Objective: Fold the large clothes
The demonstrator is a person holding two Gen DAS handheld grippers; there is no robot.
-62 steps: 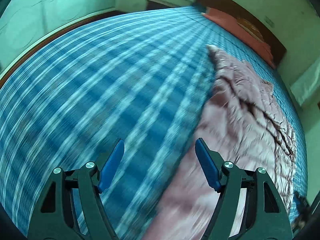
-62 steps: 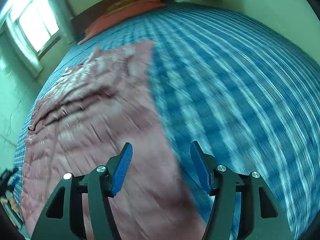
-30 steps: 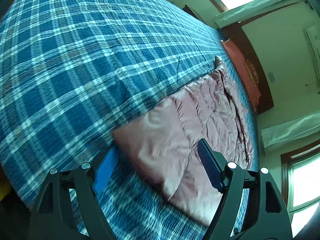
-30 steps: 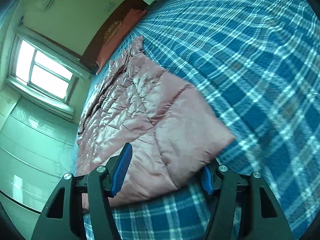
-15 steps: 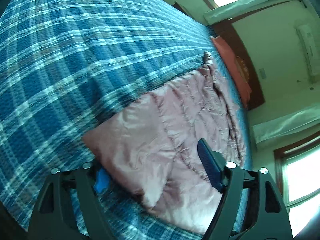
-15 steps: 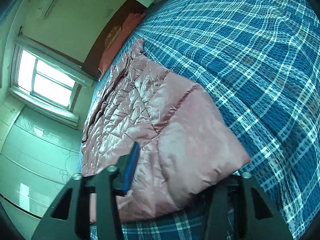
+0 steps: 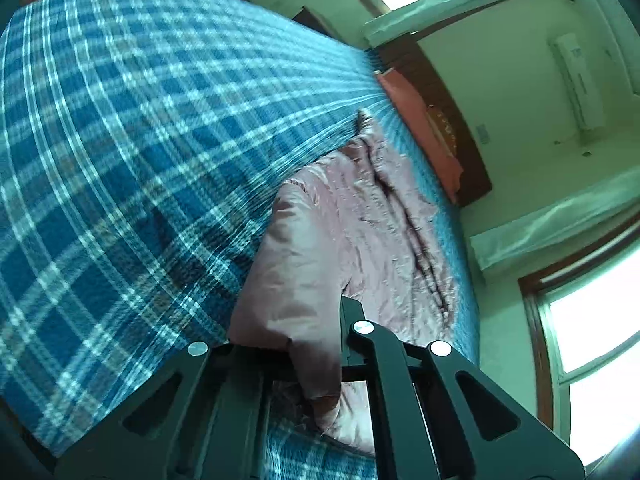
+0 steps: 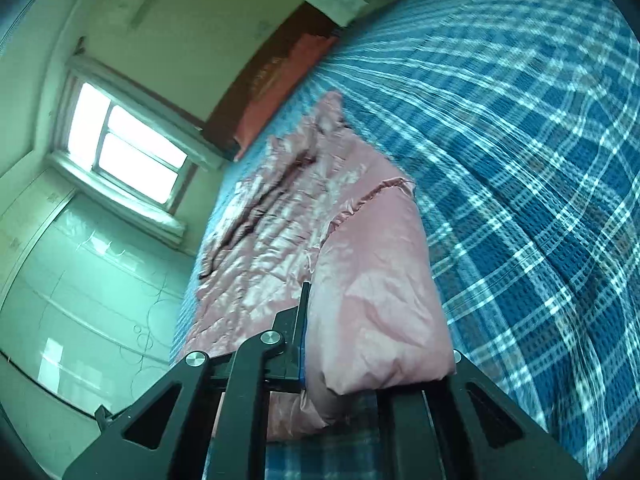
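Note:
A pink quilted down jacket lies on a bed with a blue plaid cover. My left gripper is shut on the jacket's near end and lifts it off the cover. In the right wrist view the same jacket stretches away toward the headboard. My right gripper is shut on its near end, which bulges up between the jaws. The fingertips of both grippers are hidden by the fabric.
A red pillow and dark wooden headboard sit at the far end of the bed. The red pillow also shows in the right wrist view. A window and pale wall panels stand beside the bed. Plaid cover spreads to the right.
Both grippers moved onto the jacket's near end, closed on it and lifted it; before they were open above it.

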